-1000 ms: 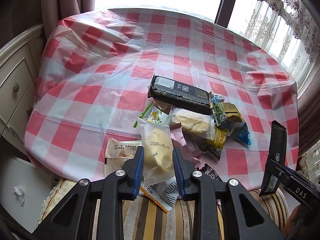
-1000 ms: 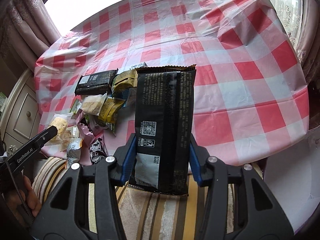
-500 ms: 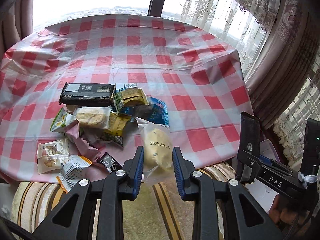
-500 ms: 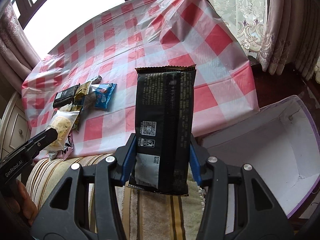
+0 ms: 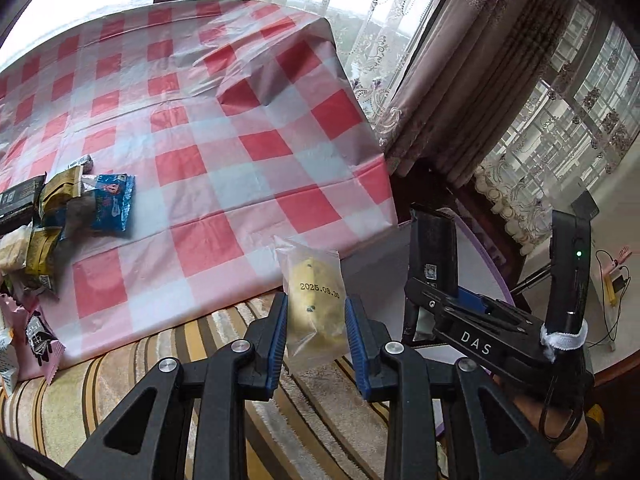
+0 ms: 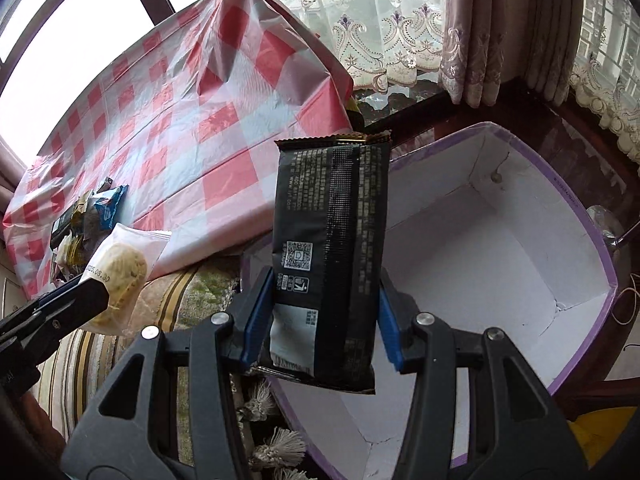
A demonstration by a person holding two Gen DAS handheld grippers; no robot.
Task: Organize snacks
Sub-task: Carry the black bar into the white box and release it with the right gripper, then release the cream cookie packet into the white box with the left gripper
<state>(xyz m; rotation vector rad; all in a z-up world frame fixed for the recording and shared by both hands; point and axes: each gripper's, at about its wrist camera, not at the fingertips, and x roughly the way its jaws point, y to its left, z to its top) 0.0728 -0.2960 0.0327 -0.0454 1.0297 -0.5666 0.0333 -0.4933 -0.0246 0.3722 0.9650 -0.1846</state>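
Observation:
My left gripper (image 5: 316, 332) is shut on a clear packet with a yellow cake (image 5: 314, 300) inside, held over the striped cushion beyond the table's right edge. My right gripper (image 6: 326, 316) is shut on a tall black snack pack (image 6: 330, 248), which hangs over the near left end of an open white box with a purple rim (image 6: 560, 184). The box's white inside is bare where it shows. In the left wrist view the black snack pack (image 5: 434, 252) and right gripper (image 5: 436, 304) stand to the right. The cake packet (image 6: 120, 272) shows at the right wrist view's left.
A red-and-white checked table (image 5: 224, 128) carries a pile of snack packets (image 5: 68, 208) at its left. A striped cushion (image 5: 120, 384) runs along the table's near edge. Curtains (image 5: 460, 80) and windows close off the right side.
Both grippers have swung to the right, away from the snack pile and past the table's edge. The white box has come into view under the black pack. Both grips are unchanged.

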